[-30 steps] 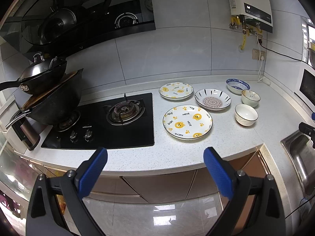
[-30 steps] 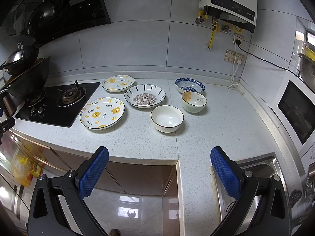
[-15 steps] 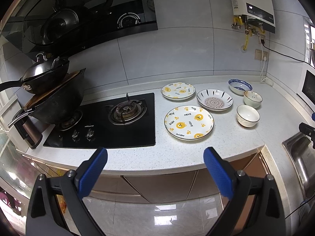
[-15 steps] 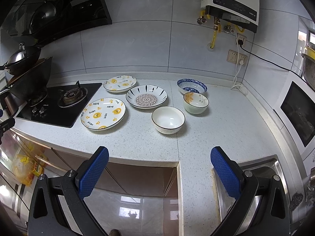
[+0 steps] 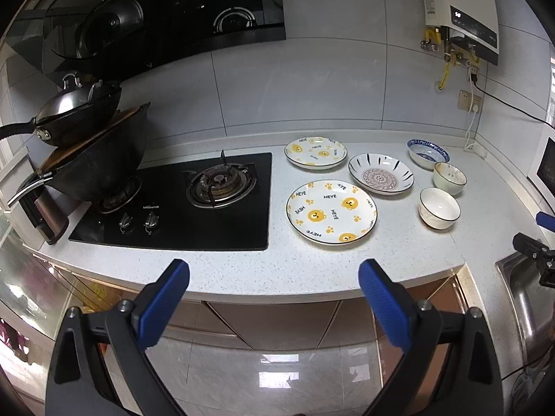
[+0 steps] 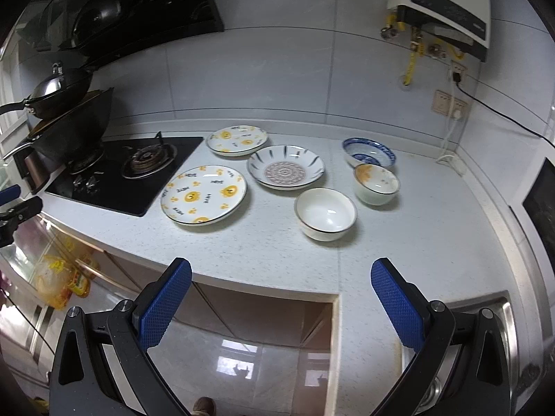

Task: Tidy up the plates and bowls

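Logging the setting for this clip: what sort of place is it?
Most likely a home kitchen. A black gas hob is set into a speckled white countertop with a stainless sink at its end, a water heater hangs on the tiled wall, and plates and bowls sit out on the counter.

Speckled countertop [image 6: 277, 242] with plates [image 6: 204, 194], bowls [image 6: 325, 213], hob [image 5: 180, 204]

Both grippers: black angular frames, silver screws, blue diamond-textured pads on jaws
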{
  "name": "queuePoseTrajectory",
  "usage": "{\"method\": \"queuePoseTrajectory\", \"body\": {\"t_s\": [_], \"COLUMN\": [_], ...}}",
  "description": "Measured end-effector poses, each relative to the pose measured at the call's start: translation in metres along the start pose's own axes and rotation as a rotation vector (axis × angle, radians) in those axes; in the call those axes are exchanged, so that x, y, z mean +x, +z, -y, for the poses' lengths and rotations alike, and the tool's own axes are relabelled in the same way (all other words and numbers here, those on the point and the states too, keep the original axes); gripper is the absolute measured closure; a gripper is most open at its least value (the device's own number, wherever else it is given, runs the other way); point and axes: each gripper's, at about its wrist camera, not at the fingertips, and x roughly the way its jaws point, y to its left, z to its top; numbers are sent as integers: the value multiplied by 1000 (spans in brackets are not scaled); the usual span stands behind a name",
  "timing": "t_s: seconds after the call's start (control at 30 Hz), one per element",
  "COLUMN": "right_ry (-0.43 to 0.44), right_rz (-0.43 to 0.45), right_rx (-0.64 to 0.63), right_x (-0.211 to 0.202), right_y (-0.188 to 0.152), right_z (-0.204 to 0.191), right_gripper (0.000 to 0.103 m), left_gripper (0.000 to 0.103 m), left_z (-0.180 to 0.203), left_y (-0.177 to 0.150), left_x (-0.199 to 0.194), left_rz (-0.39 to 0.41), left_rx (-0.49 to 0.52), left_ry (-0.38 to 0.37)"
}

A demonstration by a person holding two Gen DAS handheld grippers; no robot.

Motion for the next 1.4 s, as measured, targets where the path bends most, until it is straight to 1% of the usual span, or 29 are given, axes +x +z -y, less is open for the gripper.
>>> {"method": "queuePoseTrajectory", "body": {"t_s": [0.13, 0.23, 0.33, 0.5, 0.6, 0.73, 0.83, 0.9, 0.97, 1.07, 1.23, 1.4], "right_ry": [55, 96, 140, 181, 176, 158, 145, 137, 149, 150, 171, 199], "right_rz": [-20, -49, -93, -180, -234, -291, -332, -369, -402, -433, -464, -487], "right_rx": [-14, -17, 0, 36, 53, 73, 100, 116, 137, 142, 135, 129], "right_x": [23, 50, 82, 143, 182, 224, 251, 268, 283, 301, 320, 332], "right_y": [11, 21, 30, 49, 62, 74, 78, 79, 78, 81, 87, 90], "right_z": [-16, -28, -39, -56, -65, -71, -69, -67, -63, -58, -50, -43], "right_gripper": [1, 1, 1, 1, 1, 1, 1, 1, 1, 1, 1, 1], "left_gripper": [4, 4, 4, 4, 4, 4, 4, 4, 4, 4, 5, 5], "left_z": [-4, -9, -16, -28, -34, -31, -22, -16, -12, -5, 3, 10], "left_y": [6, 14, 23, 49, 64, 80, 87, 90, 91, 93, 94, 93], "left_x": [19, 43, 76, 149, 194, 249, 281, 300, 319, 341, 366, 380], "left_rz": [-25, -43, -71, -124, -171, -224, -262, -287, -321, -360, -406, -430], "left_rx": [-20, -28, -34, -12, 2, 54, 97, 106, 110, 108, 95, 85], "left_ry": [-26, -44, -74, -137, -178, -229, -262, -280, -299, -310, -301, -303]}}
